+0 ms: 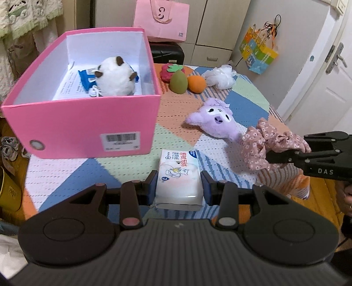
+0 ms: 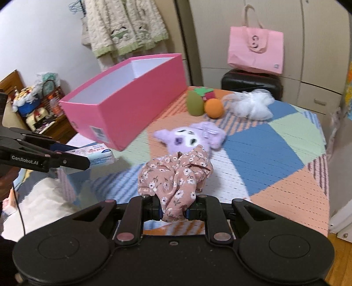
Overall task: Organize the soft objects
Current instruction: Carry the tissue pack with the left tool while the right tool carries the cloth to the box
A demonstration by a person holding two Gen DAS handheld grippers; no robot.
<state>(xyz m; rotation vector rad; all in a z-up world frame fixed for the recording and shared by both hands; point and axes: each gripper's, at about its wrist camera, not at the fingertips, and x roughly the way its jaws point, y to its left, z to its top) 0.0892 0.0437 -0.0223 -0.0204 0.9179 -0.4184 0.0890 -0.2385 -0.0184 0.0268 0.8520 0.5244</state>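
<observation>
A pink box (image 1: 83,123) stands at the table's left; inside lie a white plush toy (image 1: 115,77) and a blue packet (image 1: 87,80). My left gripper (image 1: 179,187) is shut on a white tissue pack (image 1: 179,176), held just in front of the box. My right gripper (image 2: 175,208) is shut on a pink floral scrunchie (image 2: 176,173), held above the table in front of a purple plush toy (image 2: 189,137). The purple plush toy (image 1: 214,120), the scrunchie (image 1: 264,146) and the right gripper (image 1: 279,157) also show in the left wrist view. The box (image 2: 123,103) and tissue pack (image 2: 96,154) show in the right wrist view.
At the table's far side lie a red strawberry plush (image 1: 167,71), a green pear-shaped sponge (image 1: 178,82), an orange ball (image 1: 196,84) and a white mesh puff (image 1: 220,76). A pink bag (image 1: 160,19) sits on a black suitcase (image 1: 166,51) behind the table.
</observation>
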